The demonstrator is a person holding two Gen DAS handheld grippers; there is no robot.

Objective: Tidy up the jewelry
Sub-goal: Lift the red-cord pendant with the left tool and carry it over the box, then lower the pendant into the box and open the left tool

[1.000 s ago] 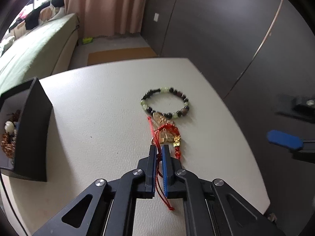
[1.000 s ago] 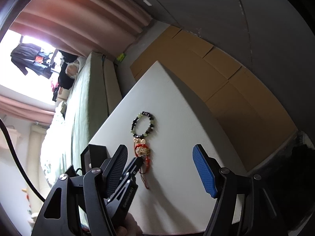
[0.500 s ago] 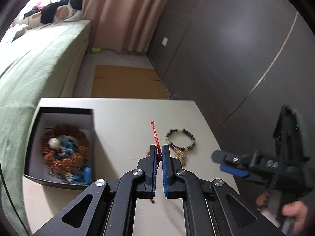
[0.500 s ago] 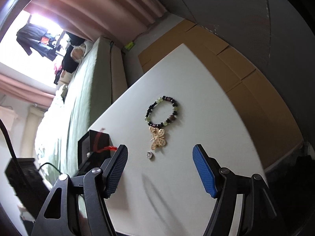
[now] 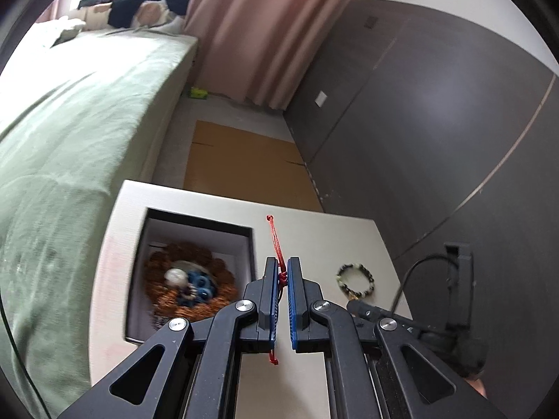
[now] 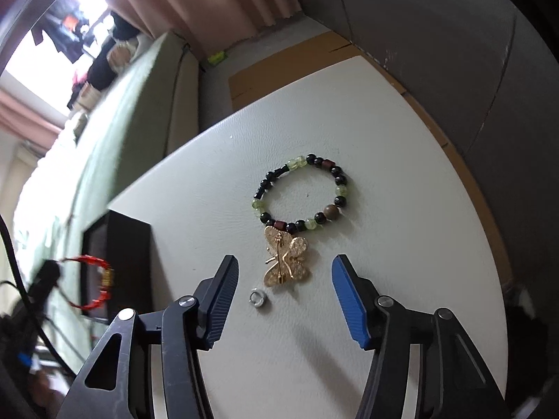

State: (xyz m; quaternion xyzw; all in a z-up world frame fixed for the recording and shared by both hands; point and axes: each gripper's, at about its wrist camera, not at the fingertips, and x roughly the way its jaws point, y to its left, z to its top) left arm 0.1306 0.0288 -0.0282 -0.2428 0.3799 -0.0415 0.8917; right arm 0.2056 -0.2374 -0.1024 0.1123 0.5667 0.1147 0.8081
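Note:
My left gripper (image 5: 282, 265) is shut on a red cord bracelet (image 5: 276, 241) and holds it in the air by the right wall of the black jewelry box (image 5: 195, 279). The bracelet also shows in the right wrist view (image 6: 99, 279), hanging beside the box (image 6: 129, 255). The box holds a brown bead strand and blue pieces. My right gripper (image 6: 284, 267) is open above the white table (image 6: 401, 209), around a gold butterfly brooch (image 6: 286, 262). A green-and-black bead bracelet (image 6: 302, 193) lies just beyond the brooch. A small silver ring (image 6: 258, 297) lies near the left finger.
A green bed (image 5: 70, 122) runs along the table's left side. Dark cabinet doors (image 5: 436, 139) stand to the right. Cardboard sheets (image 5: 244, 160) lie on the floor past the table's far edge.
My left gripper lifted the red cord bracelet off the table and carried it left, next to the box. My right gripper moved closer to the brooch and bead bracelet.

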